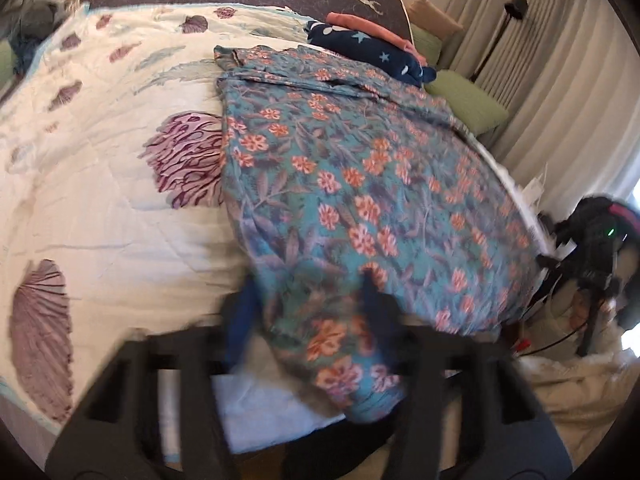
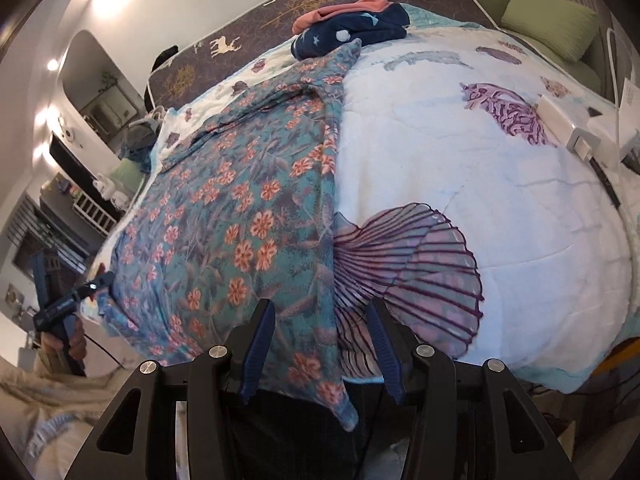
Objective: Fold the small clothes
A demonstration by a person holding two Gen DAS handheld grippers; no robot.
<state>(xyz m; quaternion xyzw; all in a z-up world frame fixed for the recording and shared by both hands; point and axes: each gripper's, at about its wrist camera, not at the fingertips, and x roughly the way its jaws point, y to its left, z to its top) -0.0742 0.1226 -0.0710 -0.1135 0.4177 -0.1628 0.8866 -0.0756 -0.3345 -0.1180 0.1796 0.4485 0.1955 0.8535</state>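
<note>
Floral garment's near edge between both unclenched tools, ungripped.

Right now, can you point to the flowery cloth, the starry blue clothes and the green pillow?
flowery cloth (image 1: 340,184): left wrist view, middle of the fabric.
starry blue clothes (image 2: 352,32): right wrist view, top of the pile.
green pillow (image 1: 468,100): left wrist view, its top face.

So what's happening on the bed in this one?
A person with a handheld gripper in each hand is working on a teal floral garment spread on a white quilt. The left gripper and right gripper each straddle a near corner of it; whether either pinches cloth is unclear. A folded navy star-print piece with a pink one lies at the far end.
</note>
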